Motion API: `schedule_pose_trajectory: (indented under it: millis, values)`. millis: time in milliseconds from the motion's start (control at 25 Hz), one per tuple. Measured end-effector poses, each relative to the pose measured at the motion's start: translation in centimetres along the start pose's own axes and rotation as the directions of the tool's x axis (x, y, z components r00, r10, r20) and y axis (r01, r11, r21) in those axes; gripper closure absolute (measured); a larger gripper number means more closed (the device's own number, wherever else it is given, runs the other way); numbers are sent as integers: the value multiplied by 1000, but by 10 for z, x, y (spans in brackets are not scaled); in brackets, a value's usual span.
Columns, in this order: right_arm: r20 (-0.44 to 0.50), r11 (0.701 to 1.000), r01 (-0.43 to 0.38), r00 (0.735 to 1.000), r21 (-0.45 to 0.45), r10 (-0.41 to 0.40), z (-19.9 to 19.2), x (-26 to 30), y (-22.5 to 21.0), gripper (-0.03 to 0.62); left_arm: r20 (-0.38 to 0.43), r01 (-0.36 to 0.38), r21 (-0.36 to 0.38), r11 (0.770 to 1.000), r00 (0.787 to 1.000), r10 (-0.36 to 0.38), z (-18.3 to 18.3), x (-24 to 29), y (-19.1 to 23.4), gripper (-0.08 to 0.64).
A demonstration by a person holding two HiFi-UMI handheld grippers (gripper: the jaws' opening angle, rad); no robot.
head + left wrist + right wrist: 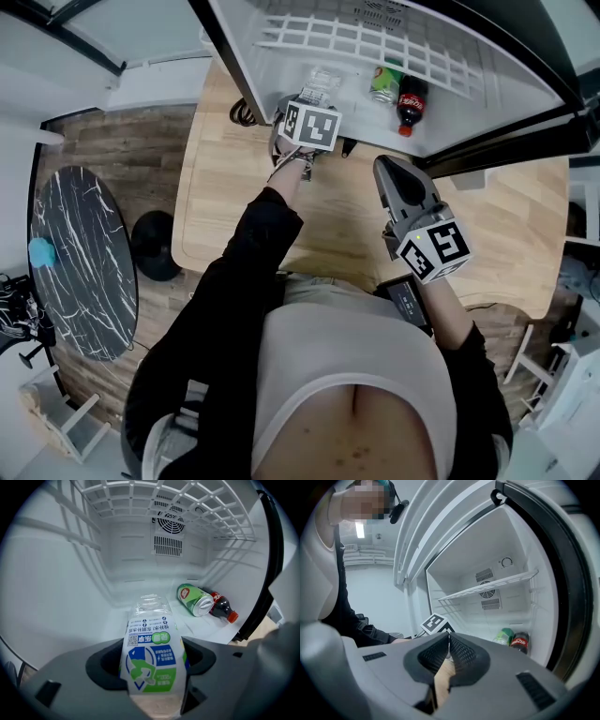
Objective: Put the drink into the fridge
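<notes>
L gripper (151,667) jaws were clamped on water bottle (149,620), already inside fridge (140,559) over front-left of its floor. It wasn't released yet, so set-down + let-go looked left to do. Bottle's long axis ran along the jaws, far end toward back wall, cap end unclear. R gripper (448,651) was closed, empty, back over tabletop (234,187).

The clear bottle (150,607) has a white, green and blue label (152,660) with Chinese words too small to read and a little square code (133,641), the cola bottle (409,103) says Coca-Cola in white on red, and the green can (196,601) has a red badge (186,592) that cannot be read.
</notes>
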State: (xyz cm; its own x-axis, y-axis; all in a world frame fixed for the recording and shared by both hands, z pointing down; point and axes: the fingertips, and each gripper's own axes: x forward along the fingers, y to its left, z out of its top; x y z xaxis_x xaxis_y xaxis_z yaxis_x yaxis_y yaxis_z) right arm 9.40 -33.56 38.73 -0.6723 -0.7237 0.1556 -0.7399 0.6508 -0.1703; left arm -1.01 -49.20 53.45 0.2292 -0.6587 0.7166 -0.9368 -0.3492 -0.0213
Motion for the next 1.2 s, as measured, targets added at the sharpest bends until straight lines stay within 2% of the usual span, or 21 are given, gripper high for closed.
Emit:
schedule_pose_trajectory:
  millis: [160, 440, 1200]
  values:
    - [2, 1000, 1, 1000, 6, -1, 0, -1, 0, 565, -31, -4, -23, 1000, 1000, 3, 0, 3, 2, 239]
    - [4, 1000, 5, 1000, 10, -5, 0, -2, -3, 565, -34, 11, -101, 995, 999, -14, 4, 6, 8, 239]
    - [0, 1000, 19, 1000, 15, -19, -1, -4, -9, 565, -65, -8, -108, 994, 998, 1, 18, 20, 15, 239]
